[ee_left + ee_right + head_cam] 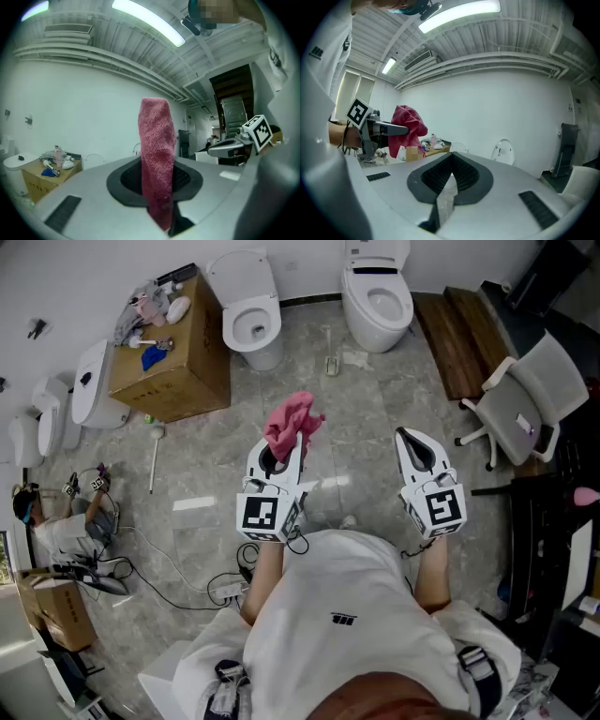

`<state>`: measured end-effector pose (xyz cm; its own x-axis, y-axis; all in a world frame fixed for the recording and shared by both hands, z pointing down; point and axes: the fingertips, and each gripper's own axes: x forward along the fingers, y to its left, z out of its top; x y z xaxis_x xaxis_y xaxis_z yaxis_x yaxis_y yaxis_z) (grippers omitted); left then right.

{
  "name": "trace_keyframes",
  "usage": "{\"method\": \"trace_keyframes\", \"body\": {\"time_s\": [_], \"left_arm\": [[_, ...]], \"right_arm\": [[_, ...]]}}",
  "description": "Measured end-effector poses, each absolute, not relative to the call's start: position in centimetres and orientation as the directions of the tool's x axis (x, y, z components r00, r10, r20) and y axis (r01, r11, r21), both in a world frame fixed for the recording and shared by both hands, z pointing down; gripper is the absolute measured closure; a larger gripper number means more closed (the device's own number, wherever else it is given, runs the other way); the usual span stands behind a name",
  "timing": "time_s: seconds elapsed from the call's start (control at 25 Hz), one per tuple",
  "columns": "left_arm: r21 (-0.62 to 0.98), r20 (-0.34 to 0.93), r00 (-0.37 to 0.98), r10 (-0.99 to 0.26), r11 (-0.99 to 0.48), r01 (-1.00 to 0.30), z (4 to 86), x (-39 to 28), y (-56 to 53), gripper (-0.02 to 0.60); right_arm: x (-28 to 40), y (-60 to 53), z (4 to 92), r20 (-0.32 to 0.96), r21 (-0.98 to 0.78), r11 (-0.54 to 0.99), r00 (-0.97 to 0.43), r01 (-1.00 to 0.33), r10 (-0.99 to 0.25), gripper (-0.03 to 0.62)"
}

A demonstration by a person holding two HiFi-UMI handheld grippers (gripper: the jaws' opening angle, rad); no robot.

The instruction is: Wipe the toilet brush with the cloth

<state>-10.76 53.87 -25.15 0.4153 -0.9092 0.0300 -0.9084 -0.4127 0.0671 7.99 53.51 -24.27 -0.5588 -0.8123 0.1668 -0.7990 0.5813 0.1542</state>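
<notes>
A pink cloth is clamped in the left gripper; the right gripper (held alongside) is closed, empty.

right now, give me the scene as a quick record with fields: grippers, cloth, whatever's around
left gripper: shut on the pink cloth
pink cloth: sticks up out of the jaws, bunched at the top
right gripper: jaws together, nothing held
toilets: two by the far wall, the other to its right, bowls open
cardboard box: left of the toilets, small items on top
office chair: far right
toilet brush: in neither gripper
thin white stick: on the floor by the box, cannot tell if it is the brush
</notes>
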Motion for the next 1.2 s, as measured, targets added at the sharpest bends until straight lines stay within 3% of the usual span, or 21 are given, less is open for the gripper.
{"method": "trace_keyframes", "body": {"time_s": [0.48, 1.2], "left_arm": [[0.051, 0.073, 0.413, -0.908, -0.41, -0.91, -23.6, -4.2, 53.0, 0.497], [0.038, 0.111, 0.407, -0.907, -0.406, -0.913, -22.4, -7.4, 37.0, 0.497]], "right_arm": [[13.2, 51.3, -23.7, 0.139, 0.101, 0.628, -0.614, -0.772, -0.777, 0.597], [9.9, 35.3, -21.8, 0.218, 0.103, 0.644, -0.615, -0.758, -0.758, 0.597]]}}
